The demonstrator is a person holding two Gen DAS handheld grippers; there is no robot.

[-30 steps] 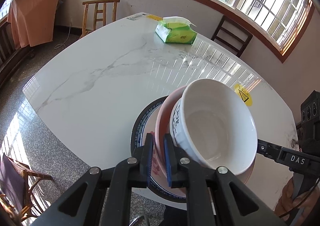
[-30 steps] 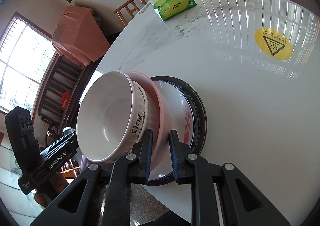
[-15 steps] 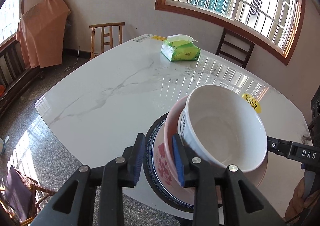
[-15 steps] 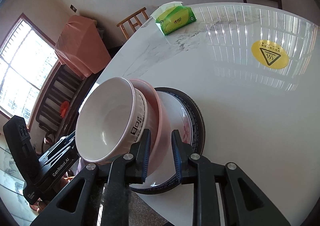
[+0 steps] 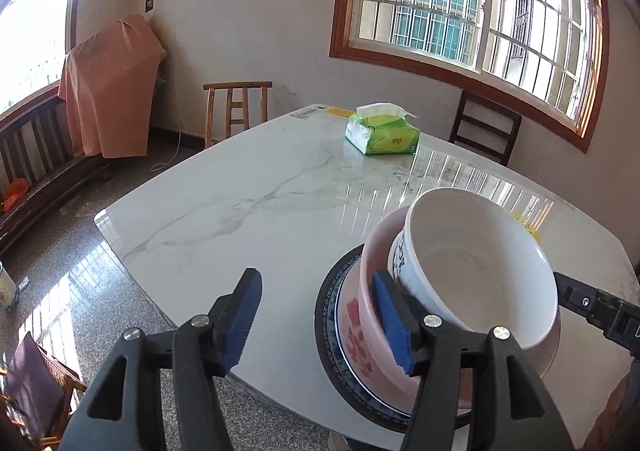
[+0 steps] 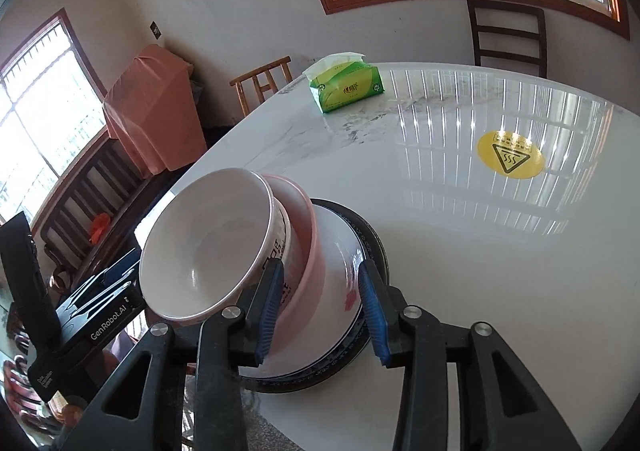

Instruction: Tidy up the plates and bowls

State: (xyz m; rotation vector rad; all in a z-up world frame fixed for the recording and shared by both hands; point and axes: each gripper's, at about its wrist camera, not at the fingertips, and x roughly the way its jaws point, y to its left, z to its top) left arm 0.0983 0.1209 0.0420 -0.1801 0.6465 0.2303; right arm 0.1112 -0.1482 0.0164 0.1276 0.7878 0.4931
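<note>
Clearly, left gripper (image 6: pixel 100 297) label — "GenRobot.AI".

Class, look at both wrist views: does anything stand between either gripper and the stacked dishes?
Nothing visible does. The left gripper and right gripper, jaws just opened, sit at the white ceramic bowl, pink bowl and dark-rimmed floral plate.

White bowl (image 5: pixel 476 275) in pink bowl (image 5: pixel 372 315) on dark-rimmed plate (image 5: pixel 332 315) (left gripper (image 5: pixel 320 315) jaws apart, just opening)
</note>
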